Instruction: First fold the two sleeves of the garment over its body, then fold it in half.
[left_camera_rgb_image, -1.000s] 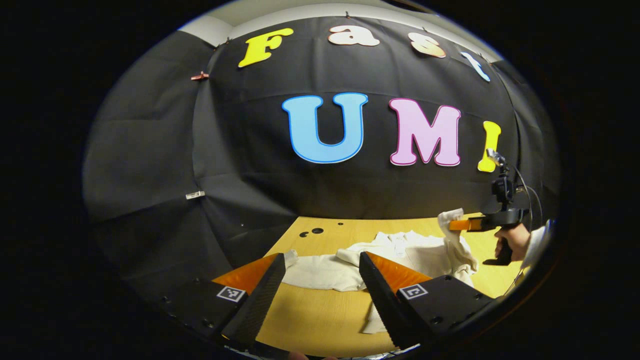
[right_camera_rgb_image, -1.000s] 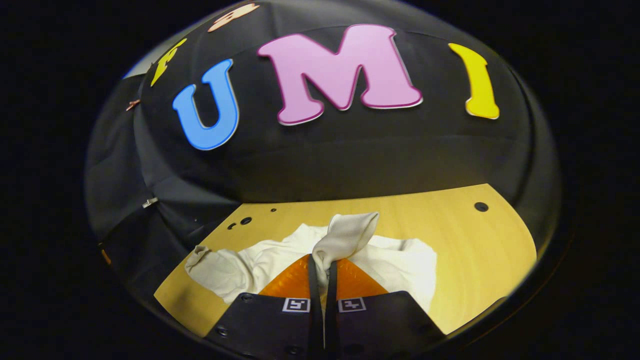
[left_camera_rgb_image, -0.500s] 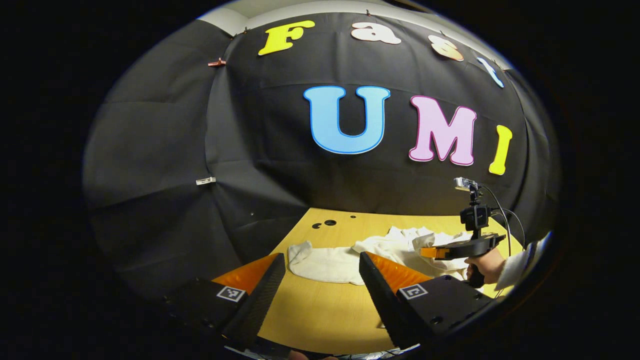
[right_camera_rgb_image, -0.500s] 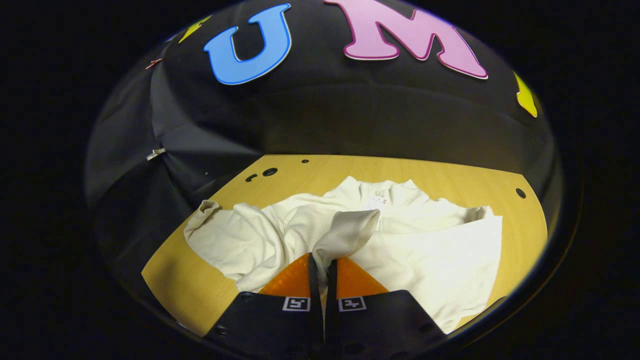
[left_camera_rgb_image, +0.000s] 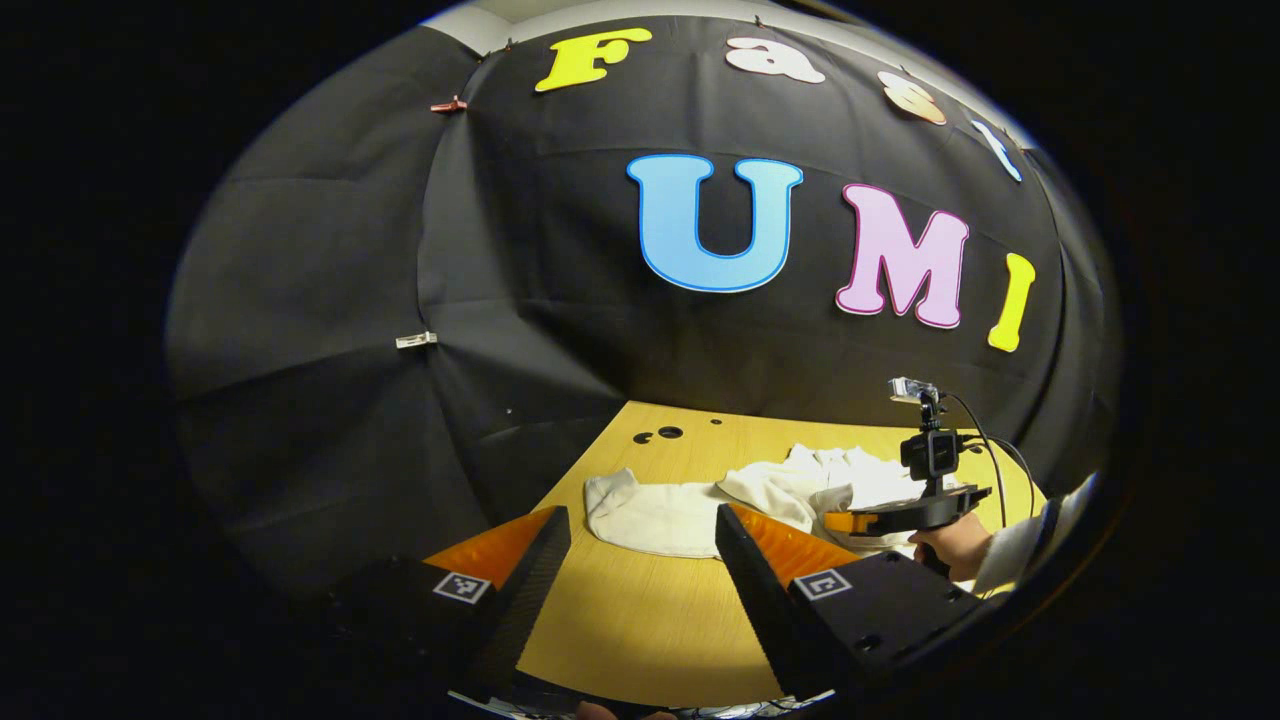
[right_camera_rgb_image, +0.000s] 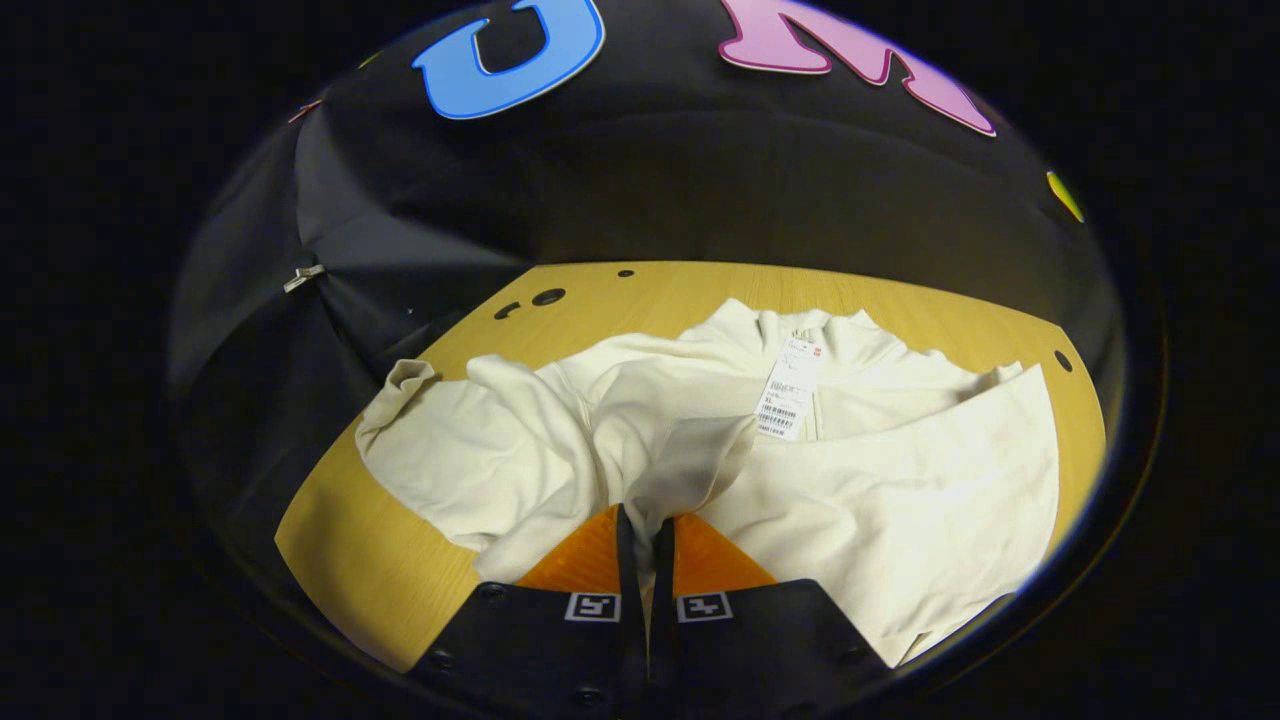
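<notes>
right gripper (right_camera_rgb_image: 645, 525): fingers pinched together on the sleeve (right_camera_rgb_image: 690, 460), low over the garment's body
left gripper (left_camera_rgb_image: 640, 560): fingers wide apart, holding nothing, above the near table (left_camera_rgb_image: 640, 620) edge
garment (right_camera_rgb_image: 900, 500): cream top, spread on the wooden table; other sleeve (right_camera_rgb_image: 440, 450) stretched out left
tag (right_camera_rgb_image: 790, 390): at collar, far side

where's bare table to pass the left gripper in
Bare wooden table lies between the left gripper and the garment's outstretched sleeve. It is crowded to the right, where the right gripper pinches the other sleeve over the garment's body.
</notes>
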